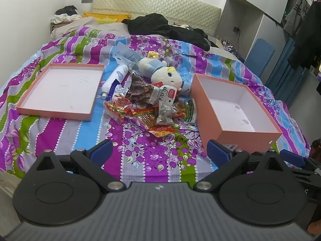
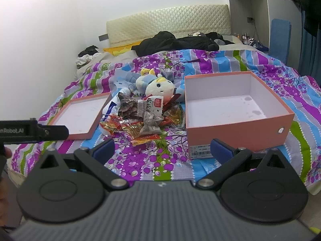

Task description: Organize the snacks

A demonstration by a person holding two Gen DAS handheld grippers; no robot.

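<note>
Bright even light, sharp, fisheye-bent edges, dark corners

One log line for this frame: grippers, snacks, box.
left gripper: open, empty | right gripper: open, empty | snacks: piled on bed, untouched | box: empty | lid: empty

A white-and-blue plush toy (image 1: pixel 167 74) with a yellow bow lies well ahead of the claw on the bed's striped purple, blue and green floral bedspread (image 1: pixel 140 160). Farther ahead, a heap of black clothing (image 1: pixel 166 28) rests before the cream quilted headboard (image 1: pixel 152 8), with a yellow pillow (image 1: pixel 108 18) to its left.
</note>
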